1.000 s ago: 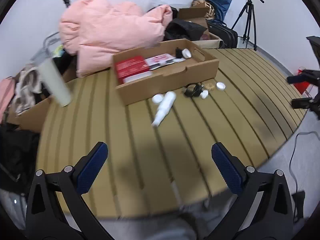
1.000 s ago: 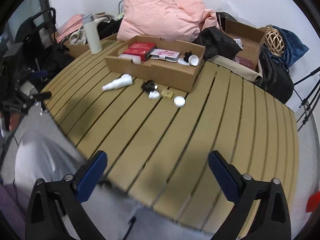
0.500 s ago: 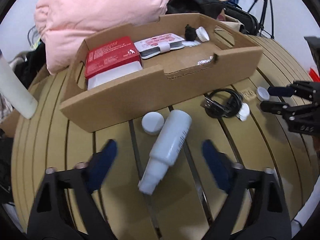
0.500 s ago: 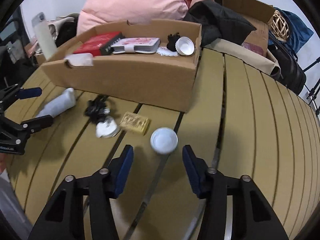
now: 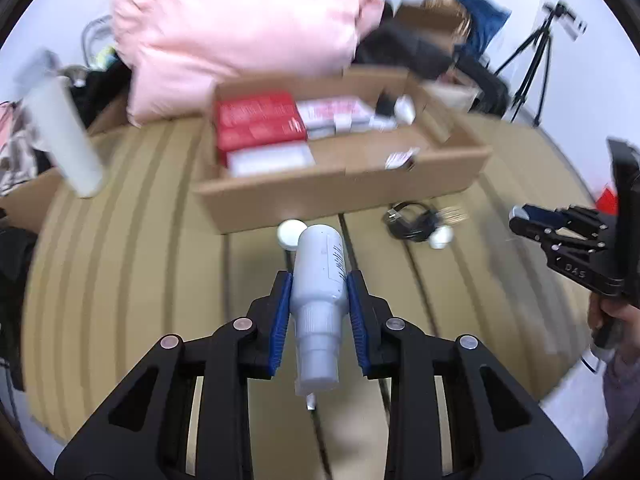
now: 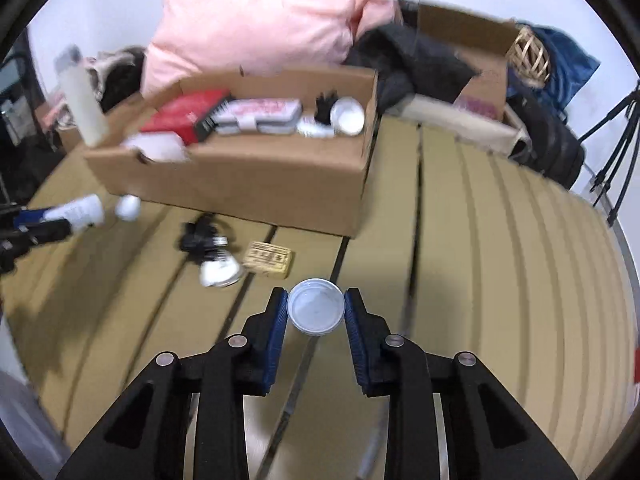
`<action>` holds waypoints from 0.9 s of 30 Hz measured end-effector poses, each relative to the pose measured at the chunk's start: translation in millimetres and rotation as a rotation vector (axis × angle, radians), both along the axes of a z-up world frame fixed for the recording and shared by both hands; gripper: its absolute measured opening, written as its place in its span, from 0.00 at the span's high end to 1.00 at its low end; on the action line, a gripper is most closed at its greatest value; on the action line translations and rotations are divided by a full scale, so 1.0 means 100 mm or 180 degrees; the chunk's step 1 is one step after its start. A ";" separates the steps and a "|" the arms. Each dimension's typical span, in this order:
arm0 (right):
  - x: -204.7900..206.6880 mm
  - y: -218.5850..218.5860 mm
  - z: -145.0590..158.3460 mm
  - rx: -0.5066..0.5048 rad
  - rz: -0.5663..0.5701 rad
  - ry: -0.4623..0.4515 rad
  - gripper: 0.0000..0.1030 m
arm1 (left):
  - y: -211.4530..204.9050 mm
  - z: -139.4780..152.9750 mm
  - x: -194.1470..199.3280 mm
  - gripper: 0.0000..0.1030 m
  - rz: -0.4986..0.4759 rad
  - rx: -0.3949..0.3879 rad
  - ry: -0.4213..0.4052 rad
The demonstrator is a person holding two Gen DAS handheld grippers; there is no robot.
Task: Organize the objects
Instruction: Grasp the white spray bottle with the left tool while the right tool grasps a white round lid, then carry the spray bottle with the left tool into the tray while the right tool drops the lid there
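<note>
My left gripper (image 5: 318, 280) is shut on a white spray bottle (image 5: 318, 276), nozzle end toward the camera, just above the slatted table. A small white cap (image 5: 290, 234) lies just beyond it. My right gripper (image 6: 316, 300) is shut on a round white lid (image 6: 316, 312), open side up. An open cardboard box (image 5: 340, 184) stands behind, holding a red box (image 5: 258, 122), a flat case (image 6: 260, 114) and a white cup (image 6: 348, 116). A black cable (image 6: 200, 236), a white plug (image 6: 218, 274) and a small tan packet (image 6: 268, 258) lie in front of the box.
A tall white bottle (image 5: 64, 136) stands at the table's left. A pink jacket (image 5: 240, 32), black bags and another cardboard box (image 6: 476, 60) crowd the far side. A tripod (image 5: 532, 60) stands at the right. The right gripper also shows in the left wrist view (image 5: 516, 216).
Both grippers have come down to the table and closed: the left on the spray bottle, the right on the white lid. Both objects now sit between the pads.
</note>
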State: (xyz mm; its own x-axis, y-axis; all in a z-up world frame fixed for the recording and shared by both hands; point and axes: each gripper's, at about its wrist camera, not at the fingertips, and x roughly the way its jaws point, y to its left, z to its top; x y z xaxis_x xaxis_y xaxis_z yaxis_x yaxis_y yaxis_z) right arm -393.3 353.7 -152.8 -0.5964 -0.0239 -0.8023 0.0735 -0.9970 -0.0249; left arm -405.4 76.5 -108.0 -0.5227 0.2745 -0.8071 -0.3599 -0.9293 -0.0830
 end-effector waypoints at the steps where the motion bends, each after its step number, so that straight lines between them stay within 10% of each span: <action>1: 0.11 0.00 0.11 0.0021 0.0034 0.0027 0.69 | -0.14 0.25 0.20 0.76 0.0012 0.0036 0.0072; 12: 1.86 0.09 1.56 -0.0141 0.0305 0.0396 0.69 | -1.14 1.38 1.45 0.76 0.0500 0.0006 0.0421; 27: 1.91 0.02 1.63 -0.0351 0.0382 0.0475 0.69 | -0.79 1.35 1.08 0.76 0.0531 0.0151 0.0243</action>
State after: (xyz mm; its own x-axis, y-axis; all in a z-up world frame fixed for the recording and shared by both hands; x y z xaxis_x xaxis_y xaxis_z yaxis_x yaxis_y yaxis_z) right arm -202.0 355.3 10.3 -0.6959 -0.1847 -0.6940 0.1954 -0.9786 0.0645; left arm -297.7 -2.7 27.4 -0.6234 0.2155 -0.7516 -0.2079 -0.9724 -0.1064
